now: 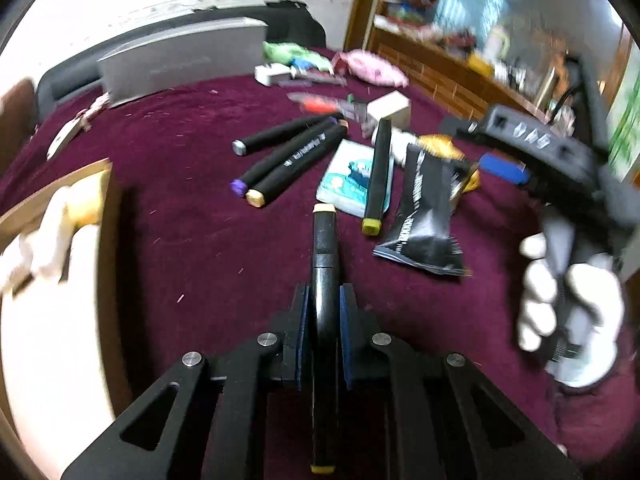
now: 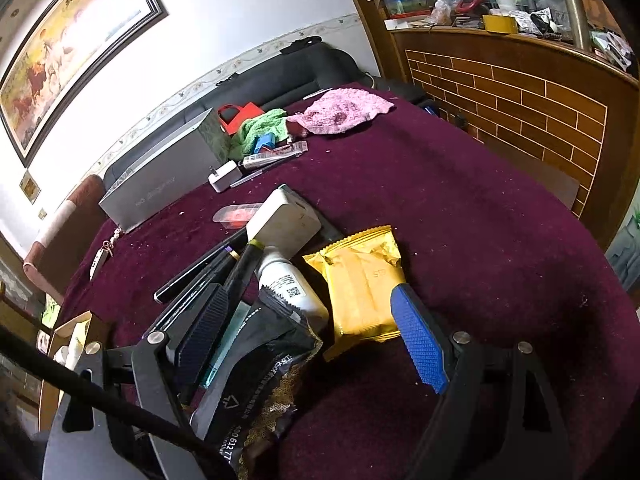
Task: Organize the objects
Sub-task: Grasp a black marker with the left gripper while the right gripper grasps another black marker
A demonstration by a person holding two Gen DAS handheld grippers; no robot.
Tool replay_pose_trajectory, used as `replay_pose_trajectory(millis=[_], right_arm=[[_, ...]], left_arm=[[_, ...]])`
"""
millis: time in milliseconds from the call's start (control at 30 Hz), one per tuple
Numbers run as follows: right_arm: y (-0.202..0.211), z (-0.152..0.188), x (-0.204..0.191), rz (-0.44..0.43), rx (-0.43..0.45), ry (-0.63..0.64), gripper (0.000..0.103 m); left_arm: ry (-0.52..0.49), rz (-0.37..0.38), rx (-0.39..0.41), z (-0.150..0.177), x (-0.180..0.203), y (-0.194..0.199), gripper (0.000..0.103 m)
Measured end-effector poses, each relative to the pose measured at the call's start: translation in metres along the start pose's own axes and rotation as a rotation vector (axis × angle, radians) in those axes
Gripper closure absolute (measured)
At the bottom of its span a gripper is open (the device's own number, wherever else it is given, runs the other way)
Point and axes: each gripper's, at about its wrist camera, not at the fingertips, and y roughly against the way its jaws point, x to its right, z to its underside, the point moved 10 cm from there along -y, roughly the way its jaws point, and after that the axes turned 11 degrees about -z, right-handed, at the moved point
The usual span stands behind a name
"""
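left gripper (image 1: 324, 312) pinching a black marker (image 1: 325, 264) lengthwise, hanging over the table's (image 1: 180, 232) near edge | right gripper (image 2: 316, 332) standing spread, empty | risk: marker possibly sliding out, grip looking shallow through the blur, missing the box (image 1: 60, 216) at left edge

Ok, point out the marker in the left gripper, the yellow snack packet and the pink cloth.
marker (image 1: 325, 236): left wrist view, upper barrel beyond the pads.
yellow snack packet (image 2: 360, 280): right wrist view, middle of wrapper.
pink cloth (image 2: 340, 110): right wrist view, centre of cloth.
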Motion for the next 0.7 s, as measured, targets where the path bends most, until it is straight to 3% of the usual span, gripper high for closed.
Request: replay_pose_trajectory(millis=[167, 333, 467, 533, 600, 700], right_arm=[[0.011, -0.008, -0.012, -0.039, 0.019, -0.008, 0.019], [0.000, -0.008, -0.056, -0.191, -0.114, -0.022, 0.019], [-0.032, 0.005, -0.101, -0.345, -0.298, -0.071, 0.021], [-0.045, 0.009, -0.098, -0.267, -0.336, -0.092, 0.026], [-0.051, 0.006, -0.085, -0.170, -0.320, -0.072, 0.027], [-0.059, 0.014, -0.066, -0.071, -0.354, -0.090, 0.035]], left_arm=[[0.089, 0.059, 0.057, 0.007, -0.014, 0.035, 0.092], [0.131, 0.109, 0.090, 0.007, -0.021, 0.047, 0.092], [0.165, 0.142, 0.109, 0.012, -0.030, 0.056, 0.092], [0.174, 0.161, 0.117, 0.015, -0.033, 0.061, 0.092], [0.170, 0.182, 0.116, 0.018, -0.032, 0.062, 0.092], [0.153, 0.166, 0.090, 0.019, -0.024, 0.048, 0.092]])
